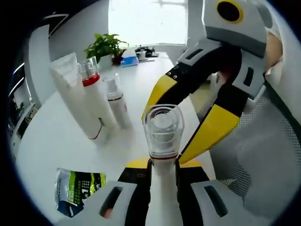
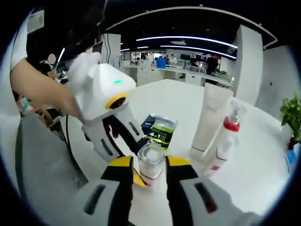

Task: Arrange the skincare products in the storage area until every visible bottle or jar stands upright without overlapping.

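Note:
A white bottle with a clear cap (image 1: 162, 126) (image 2: 151, 161) is held over the white table (image 1: 51, 136). My left gripper (image 1: 162, 165) is shut on its body from below. My right gripper (image 2: 151, 165) (image 1: 162, 137) comes in from the right, its yellow-tipped jaws pressed on either side of the cap. In the right gripper view the left gripper (image 2: 129, 146) reaches in from the left under a person's arm. A white tube (image 1: 70, 94) (image 2: 209, 117), a red-banded bottle (image 1: 94, 96) (image 2: 229, 128) and a small pump bottle (image 1: 116, 101) (image 2: 221, 154) stand upright together.
A green and black sachet (image 1: 77, 188) (image 2: 160, 129) lies flat on the table near the grippers. A potted plant (image 1: 106, 44) (image 2: 292, 115) and small items stand at the far end. An office with desks lies beyond the table.

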{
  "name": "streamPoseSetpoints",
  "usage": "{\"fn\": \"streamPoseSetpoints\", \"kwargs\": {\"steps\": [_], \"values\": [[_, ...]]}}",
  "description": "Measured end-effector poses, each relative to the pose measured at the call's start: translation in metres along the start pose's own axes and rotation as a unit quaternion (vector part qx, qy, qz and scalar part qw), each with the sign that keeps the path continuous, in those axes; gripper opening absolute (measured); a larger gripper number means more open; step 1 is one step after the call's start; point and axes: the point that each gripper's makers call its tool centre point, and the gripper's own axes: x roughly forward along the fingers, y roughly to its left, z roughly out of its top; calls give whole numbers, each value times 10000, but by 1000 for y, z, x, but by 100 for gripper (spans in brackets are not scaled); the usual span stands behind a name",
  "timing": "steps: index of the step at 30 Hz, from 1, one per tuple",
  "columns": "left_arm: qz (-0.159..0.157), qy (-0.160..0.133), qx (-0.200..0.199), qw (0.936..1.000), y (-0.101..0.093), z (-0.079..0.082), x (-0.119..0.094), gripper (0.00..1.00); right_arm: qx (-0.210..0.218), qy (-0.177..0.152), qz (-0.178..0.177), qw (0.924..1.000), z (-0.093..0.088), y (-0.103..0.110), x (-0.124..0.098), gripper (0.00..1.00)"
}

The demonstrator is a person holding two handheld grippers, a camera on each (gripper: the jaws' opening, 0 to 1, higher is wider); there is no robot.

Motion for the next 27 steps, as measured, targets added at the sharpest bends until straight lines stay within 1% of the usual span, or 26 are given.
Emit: {"fn": "streamPoseSetpoints", "kwargs": {"steps": [7,11,16,19,20,27], "values": [[-38,42,18,10000,4,3,3,16,146,28,-96,9998,-5,-10,-1,31],[-80,73,21,9999,10,5,6,16,348,-8,-225,9991,-7,-24,-7,39],[-80,98,-18,9999,18,8,11,16,456,29,-360,9983,-13,-42,-15,46],[-69,113,-14,9999,25,11,16,16,533,23,-456,9975,-15,-53,-19,52],[-59,127,-2,9999,26,11,17,16,566,9,-493,9972,-16,-58,-21,56],[-26,317,64,9995,37,9,31,16,669,-31,-611,9959,-18,-74,-27,68]]}}
